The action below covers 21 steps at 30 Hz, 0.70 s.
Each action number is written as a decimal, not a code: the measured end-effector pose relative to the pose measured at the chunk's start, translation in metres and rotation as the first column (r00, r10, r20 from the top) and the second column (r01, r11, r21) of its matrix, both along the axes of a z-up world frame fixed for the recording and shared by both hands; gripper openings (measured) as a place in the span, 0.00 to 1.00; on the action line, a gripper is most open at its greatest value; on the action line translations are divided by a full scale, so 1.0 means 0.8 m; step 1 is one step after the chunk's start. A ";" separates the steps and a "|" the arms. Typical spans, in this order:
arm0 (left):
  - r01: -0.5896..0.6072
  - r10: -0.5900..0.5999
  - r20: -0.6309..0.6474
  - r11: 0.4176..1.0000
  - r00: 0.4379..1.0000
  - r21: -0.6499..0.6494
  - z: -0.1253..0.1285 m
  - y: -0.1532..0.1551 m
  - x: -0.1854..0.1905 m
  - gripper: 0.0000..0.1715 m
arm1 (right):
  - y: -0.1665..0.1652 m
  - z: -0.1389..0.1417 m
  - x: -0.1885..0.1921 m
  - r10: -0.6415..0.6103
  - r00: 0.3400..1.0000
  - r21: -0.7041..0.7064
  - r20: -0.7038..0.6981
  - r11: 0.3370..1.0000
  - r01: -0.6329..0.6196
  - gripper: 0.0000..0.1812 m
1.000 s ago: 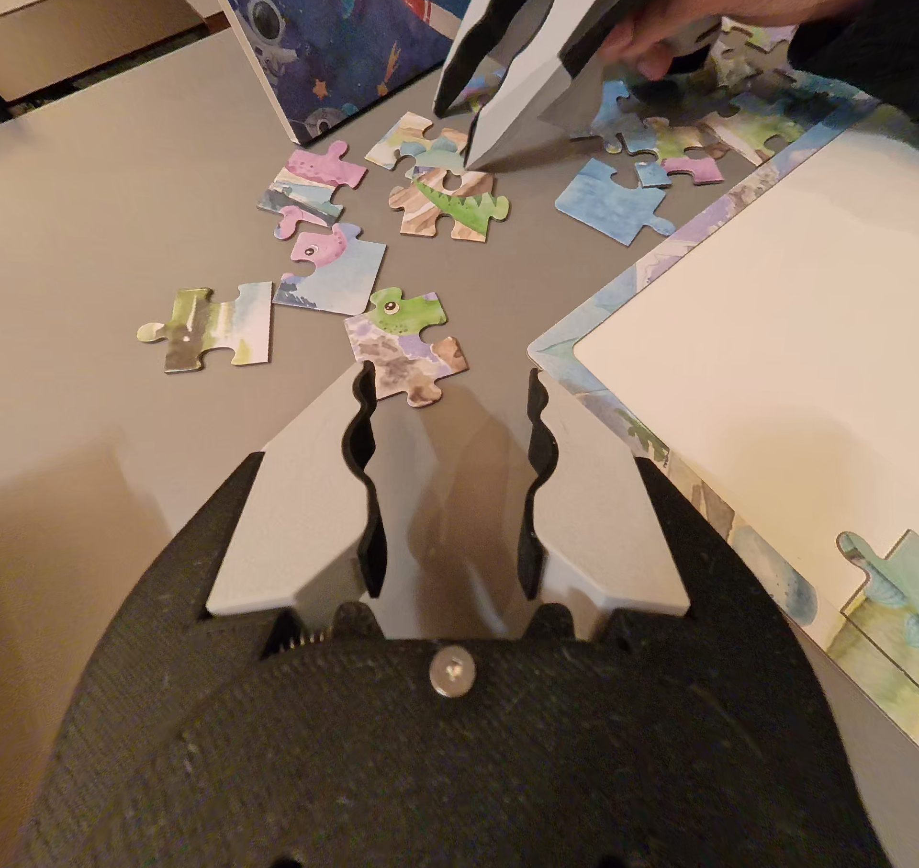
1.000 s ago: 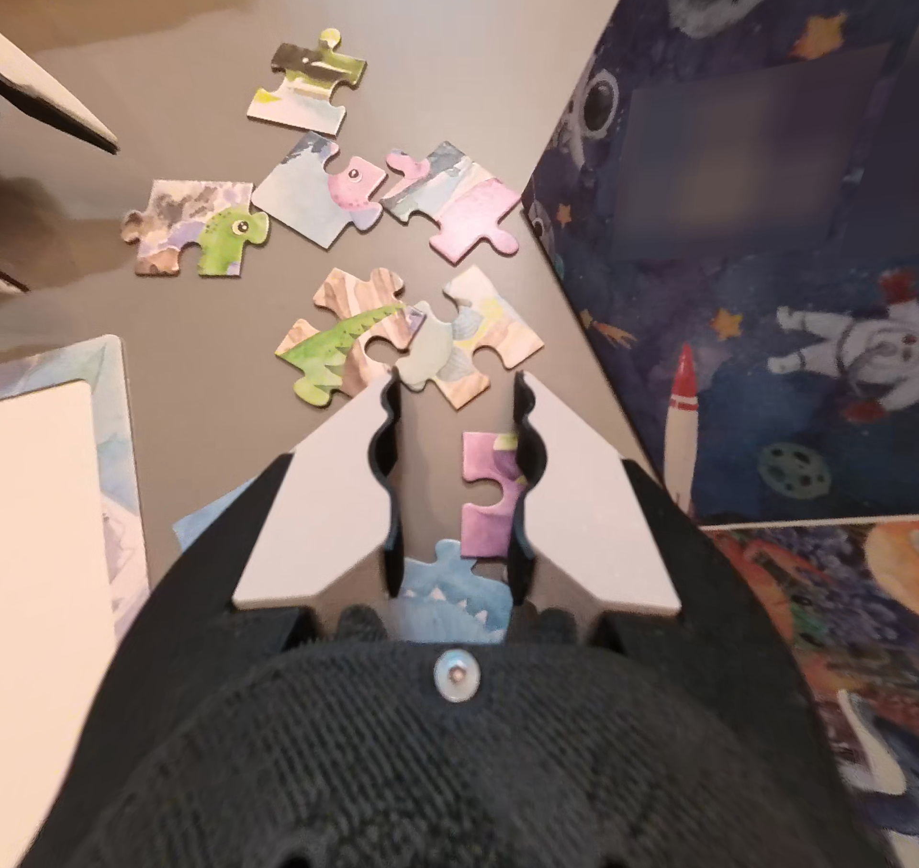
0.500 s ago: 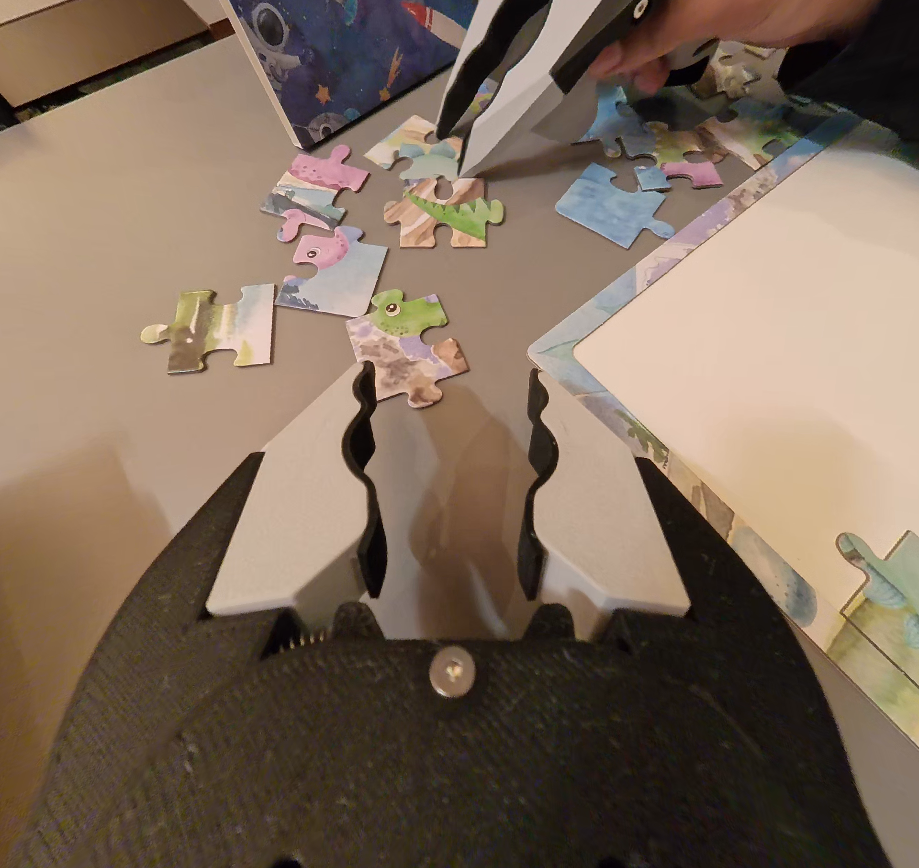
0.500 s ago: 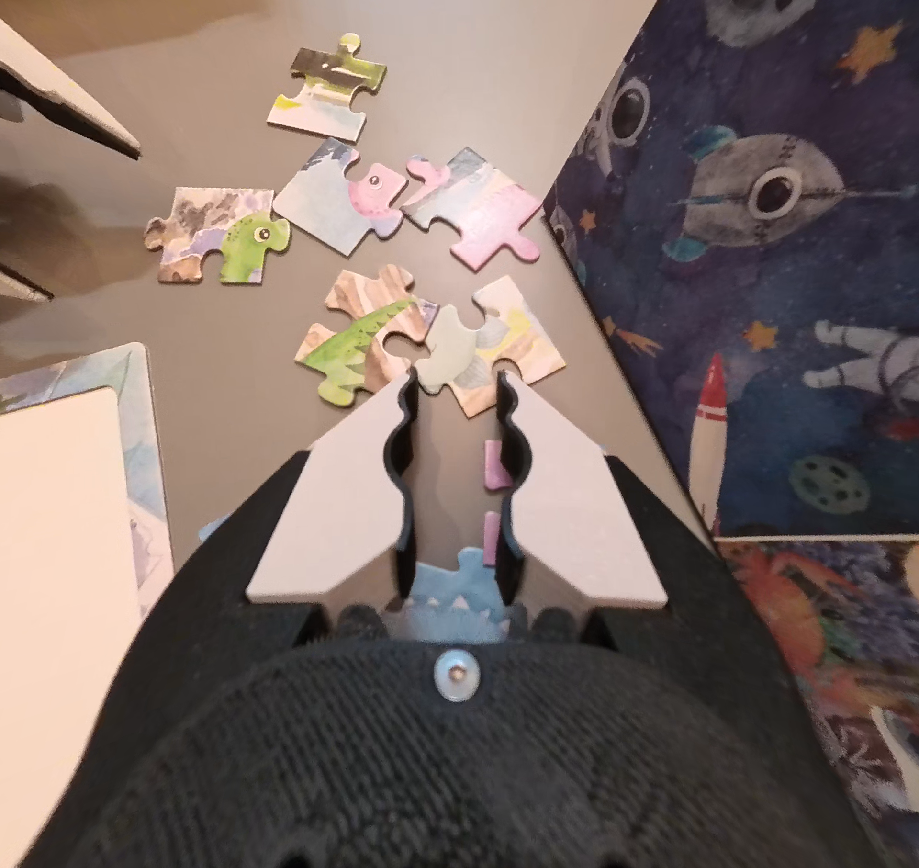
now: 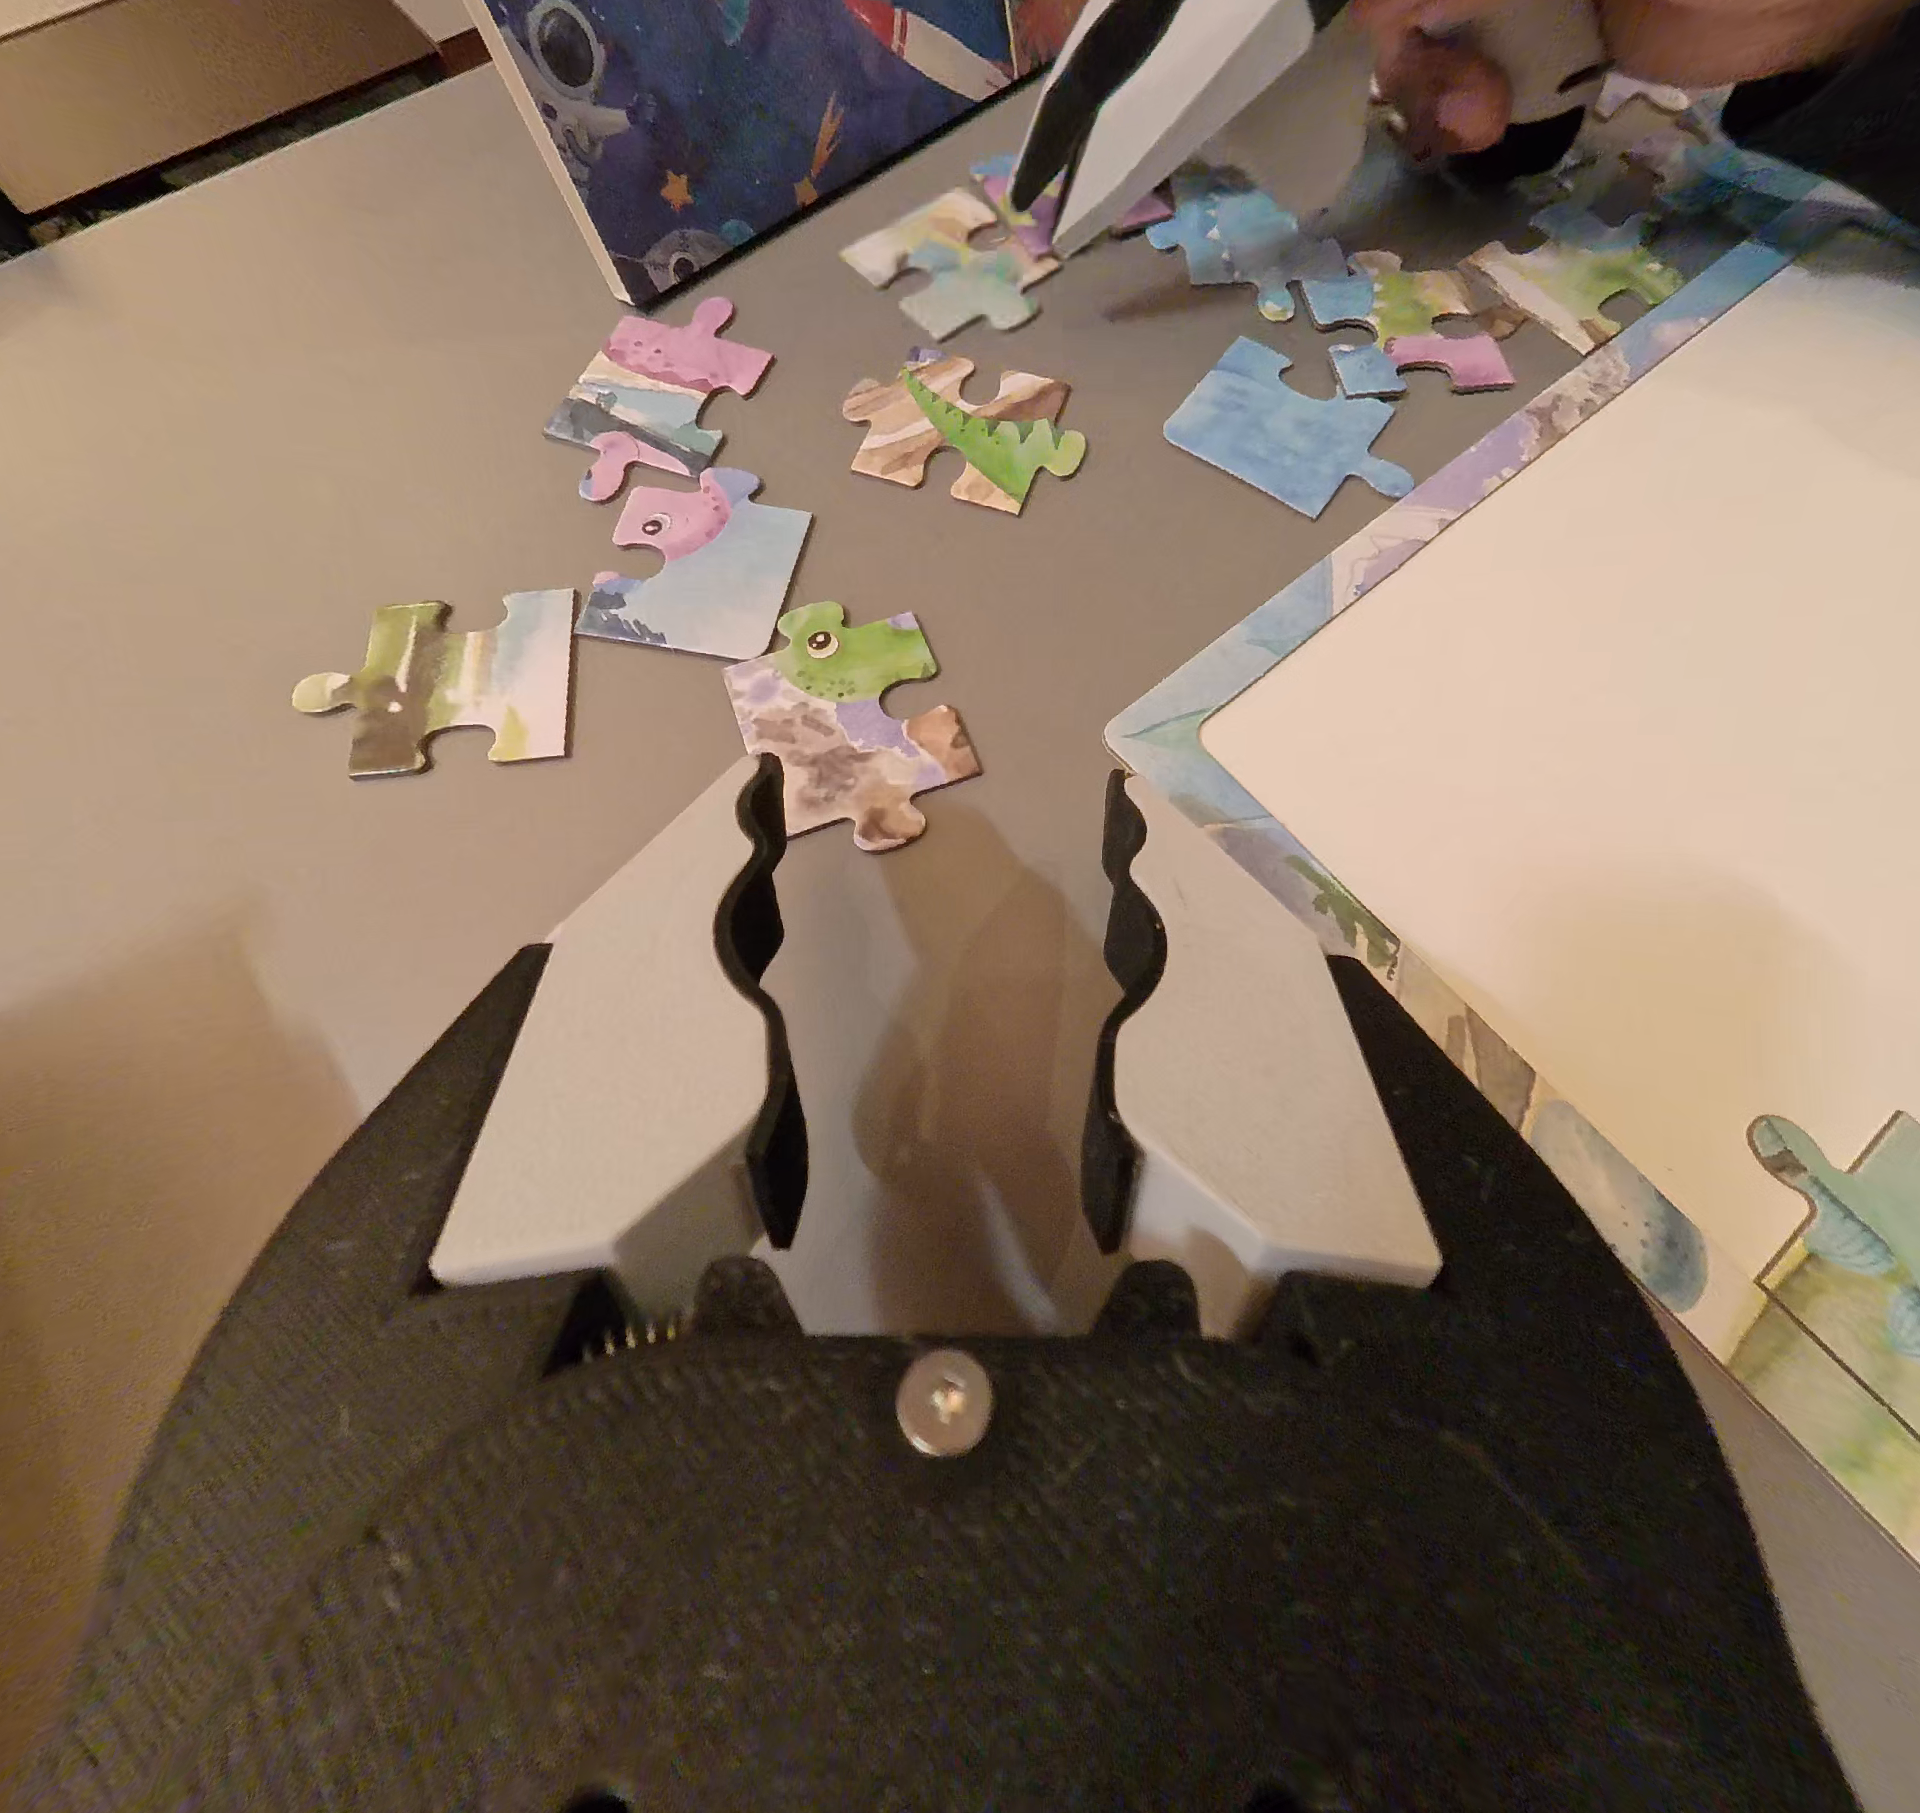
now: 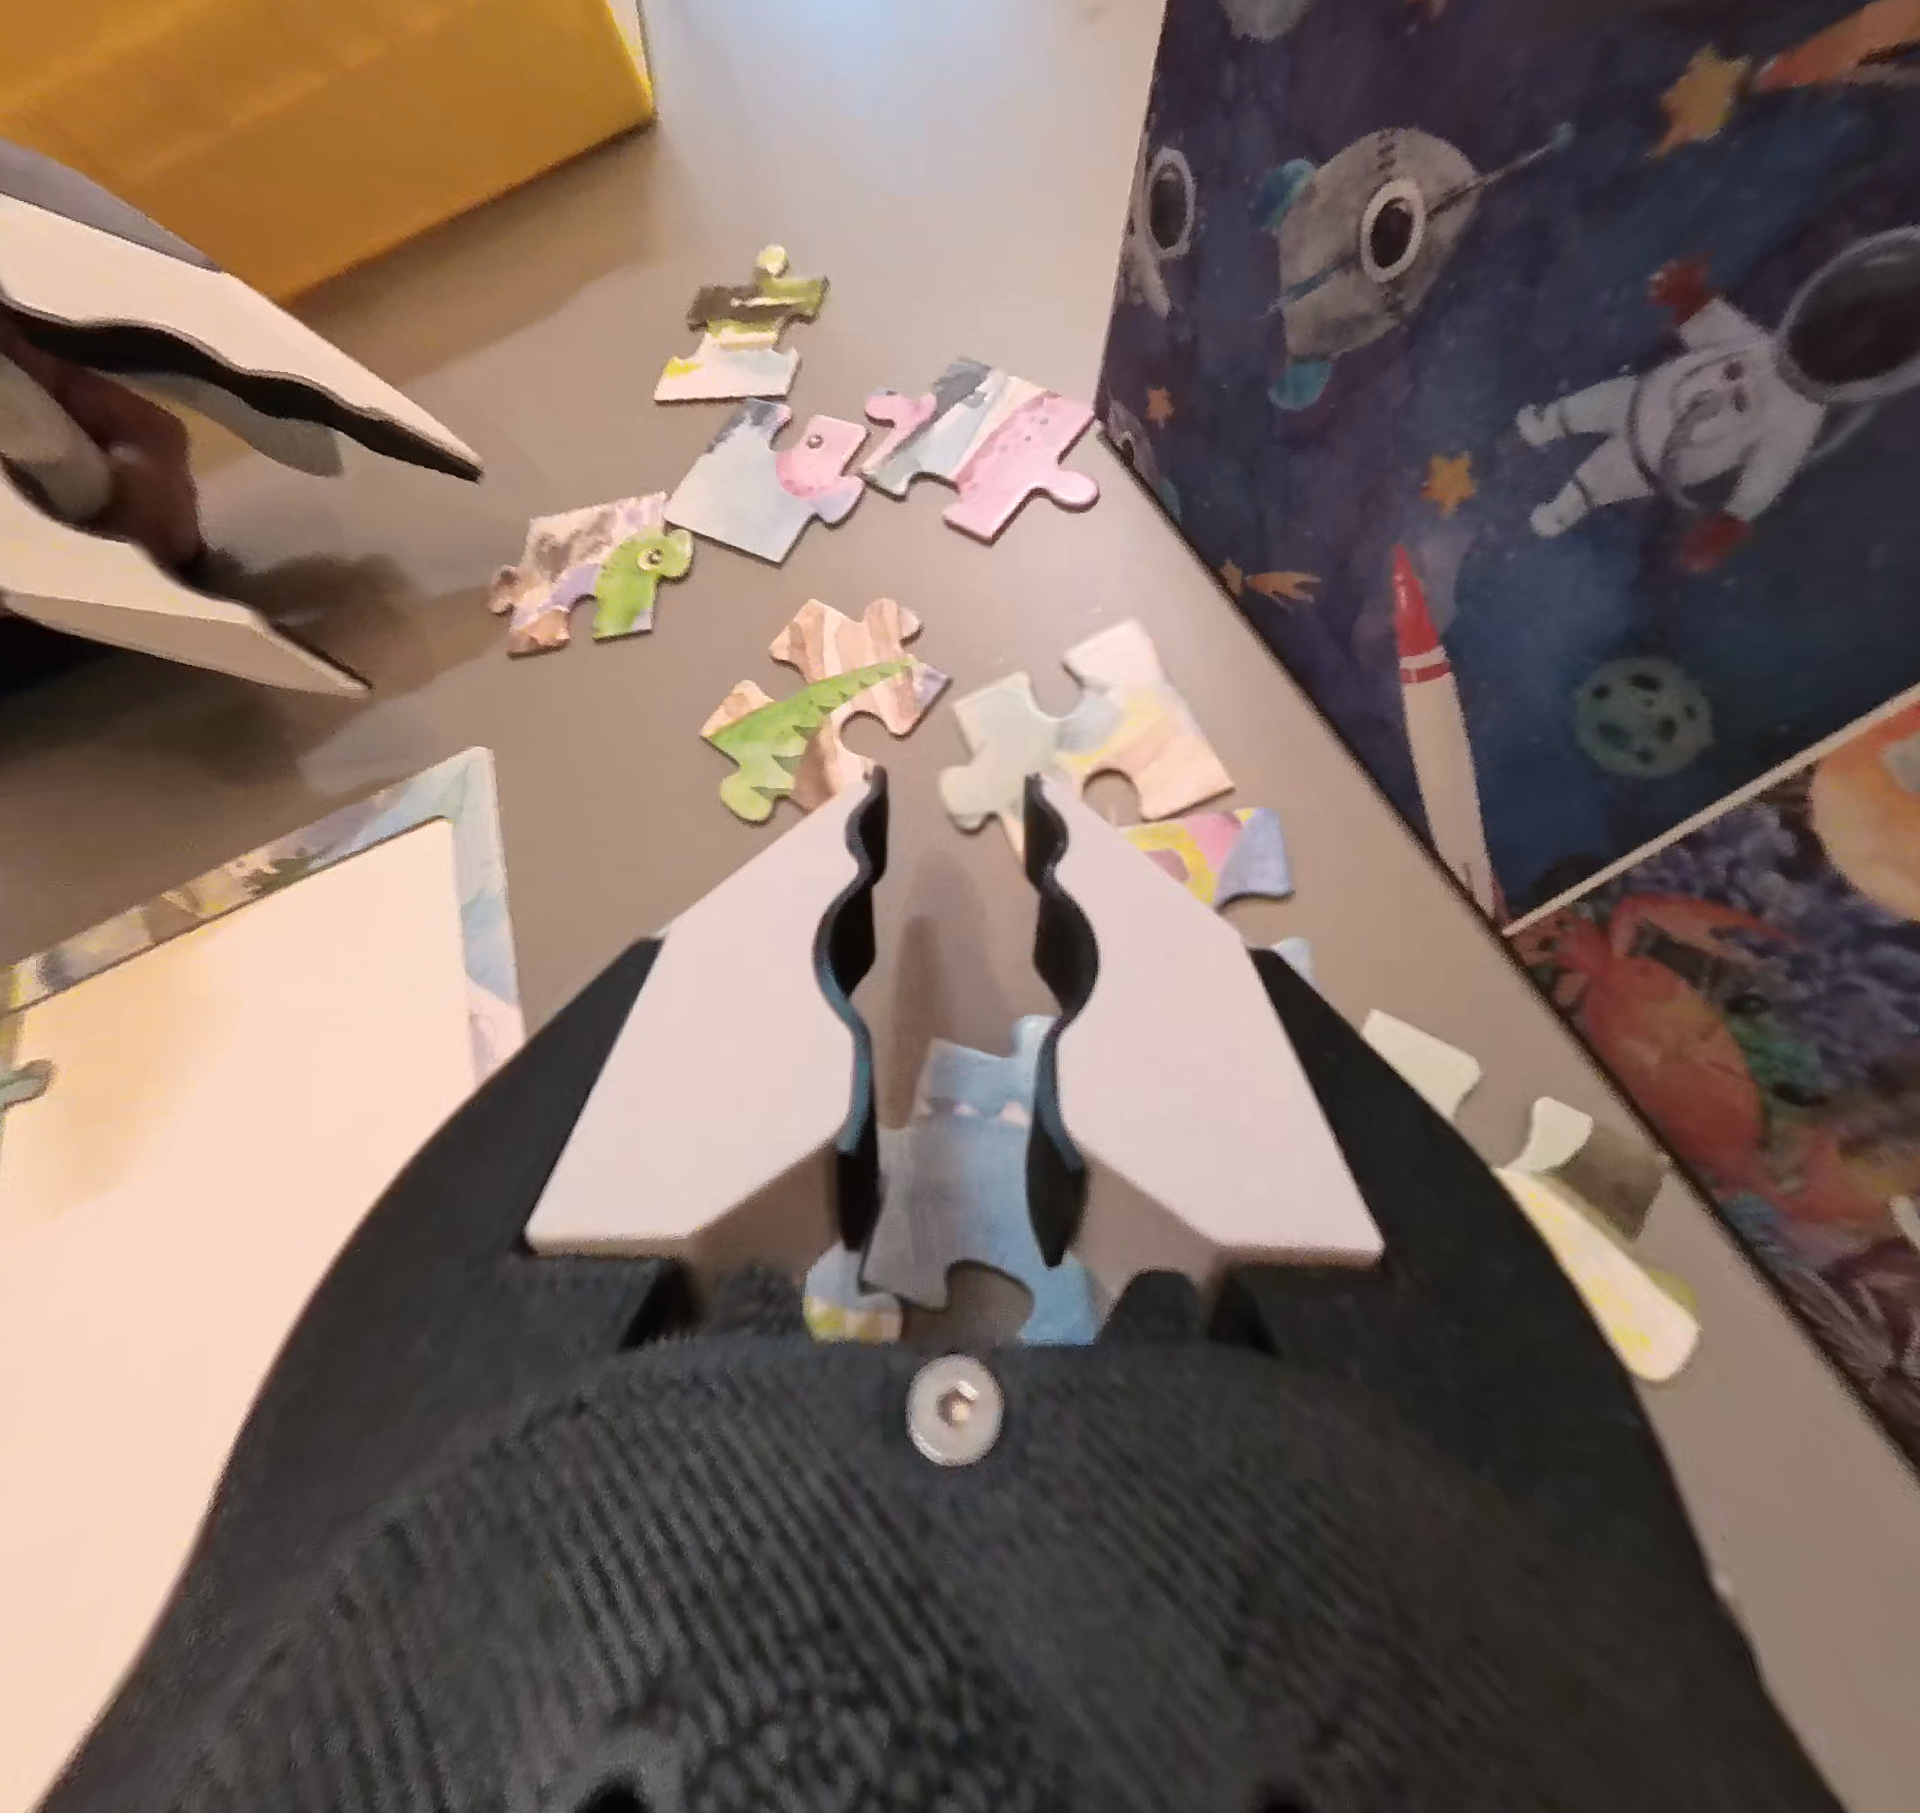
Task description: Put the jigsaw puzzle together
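Note:
Several loose jigsaw pieces lie on the grey table. My left gripper is open and empty, low over the table. The green dinosaur-head piece lies just past its left fingertip. The puzzle board with a white inner field lies to its right, with one piece set in near its corner. My right gripper has its jaws narrowed but apart, with nothing between the tips. Its tips are close by a pastel piece. A blue piece lies on the table beneath its fingers. It also shows in the left wrist view, held by a hand.
A box with a space picture stands along the right of the pieces; it also shows in the left wrist view. A yellow box stands at the far left. A green-tail piece and pink pieces lie between the grippers. About 15 centimetres separates my left fingertips from my right. The left gripper is farther from the blue piece, some 20 centimetres, than the right, some 6 centimetres. My left wrist view looks at it from another angle.
My right gripper's jaws have narrowed, and it has drawn back from the pastel piece, away from the left gripper. My left gripper has stayed in place and open.

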<state>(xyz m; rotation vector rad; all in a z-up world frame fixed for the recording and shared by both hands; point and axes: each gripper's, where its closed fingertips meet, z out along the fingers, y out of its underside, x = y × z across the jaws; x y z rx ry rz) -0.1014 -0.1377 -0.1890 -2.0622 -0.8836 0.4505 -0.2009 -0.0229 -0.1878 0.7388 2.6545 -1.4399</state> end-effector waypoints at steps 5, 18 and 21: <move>0.001 -0.001 0.002 1.000 1.000 -0.001 0.000 0.000 0.000 0.35 | 0.002 0.008 0.013 0.018 0.999 0.026 -0.041 1.000 -0.017 0.15; 0.004 -0.004 -0.005 1.000 1.000 0.000 0.000 0.001 0.000 0.35 | -0.010 -0.026 -0.033 0.117 0.977 0.258 -0.176 0.964 -0.068 0.32; 0.007 -0.007 -0.006 1.000 1.000 -0.006 0.000 0.001 0.001 0.35 | -0.009 -0.026 -0.034 0.112 0.980 0.229 -0.165 0.971 -0.072 0.30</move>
